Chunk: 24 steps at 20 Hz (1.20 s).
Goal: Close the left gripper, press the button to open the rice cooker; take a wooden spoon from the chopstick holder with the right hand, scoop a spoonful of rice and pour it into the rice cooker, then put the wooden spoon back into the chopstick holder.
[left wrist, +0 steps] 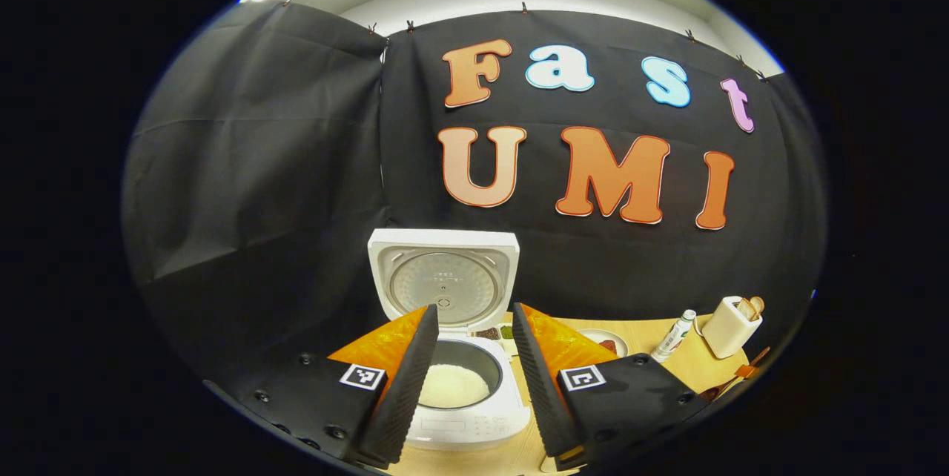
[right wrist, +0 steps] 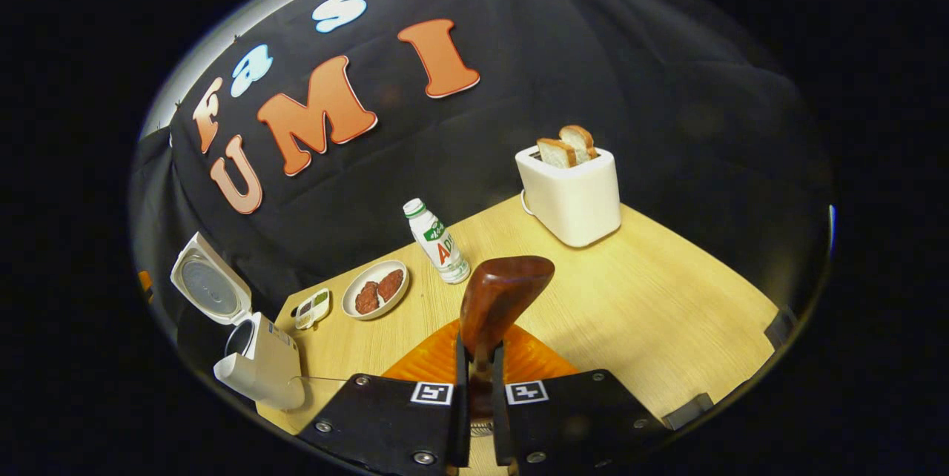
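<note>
While its fingers are spread wide, the left tool [left wrist: 474, 379] is held just above the open rice cooker [left wrist: 463, 394], whose pot of white rice [left wrist: 454, 385] is seen between them. The wooden spoon [right wrist: 498, 298] is clamped in the right tool [right wrist: 478, 379], bowl pointing ahead over the bench [right wrist: 652, 313]. Farther ahead, a bottle [right wrist: 437, 242], a plate [right wrist: 374, 291] and a toaster [right wrist: 571, 190] are seen.

From here I can't see the wooden spoon's [right wrist: 498, 305] handle below my right gripper's [right wrist: 479, 387] fingers. Beside the rice cooker [right wrist: 261, 366], the small tray's [right wrist: 312, 309] contents are too small to identify.
</note>
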### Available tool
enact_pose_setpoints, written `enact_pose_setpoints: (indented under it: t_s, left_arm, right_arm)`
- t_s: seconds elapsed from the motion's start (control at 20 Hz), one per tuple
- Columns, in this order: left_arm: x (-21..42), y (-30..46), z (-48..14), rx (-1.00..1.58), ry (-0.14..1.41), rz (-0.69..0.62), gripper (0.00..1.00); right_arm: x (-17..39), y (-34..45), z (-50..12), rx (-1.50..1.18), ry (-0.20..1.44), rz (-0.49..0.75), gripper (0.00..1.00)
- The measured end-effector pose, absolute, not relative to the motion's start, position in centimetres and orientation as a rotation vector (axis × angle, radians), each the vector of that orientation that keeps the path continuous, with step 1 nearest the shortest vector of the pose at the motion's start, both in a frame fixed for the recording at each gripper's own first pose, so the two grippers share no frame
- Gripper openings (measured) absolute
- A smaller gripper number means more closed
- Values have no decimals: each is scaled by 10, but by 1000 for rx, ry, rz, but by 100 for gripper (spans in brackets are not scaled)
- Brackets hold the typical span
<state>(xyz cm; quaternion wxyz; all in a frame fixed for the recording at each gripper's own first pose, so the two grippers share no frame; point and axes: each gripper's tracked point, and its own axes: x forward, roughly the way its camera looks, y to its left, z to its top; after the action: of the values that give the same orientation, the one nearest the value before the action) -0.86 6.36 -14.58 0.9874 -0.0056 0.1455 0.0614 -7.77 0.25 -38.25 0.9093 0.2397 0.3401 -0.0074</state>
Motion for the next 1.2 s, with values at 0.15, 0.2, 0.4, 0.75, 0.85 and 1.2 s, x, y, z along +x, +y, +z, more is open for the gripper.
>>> enact_pose_setpoints:
  t_s: [0.15,0.2,0.4,0.75,0.85,1.2]
  left_arm:
    - [-6,67,-152,-20,293,105,71]
    - [-4,69,-152,-23,292,100,71]
    - [0,70,-163,-22,296,56,71]
    - [-4,98,-162,20,262,95,100]
    - [-5,108,-155,52,230,112,100]
    - [-13,126,-149,119,185,94,100]
  right_arm:
    - [-73,7,-350,458,633,-7,12]
    - [-73,11,-339,446,617,-3,12]
    - [-78,58,-308,432,601,93,12]
    - [-87,133,-289,344,583,220,12]
    - [-92,150,-290,302,578,241,12]
    - [-113,188,-334,118,645,241,12]
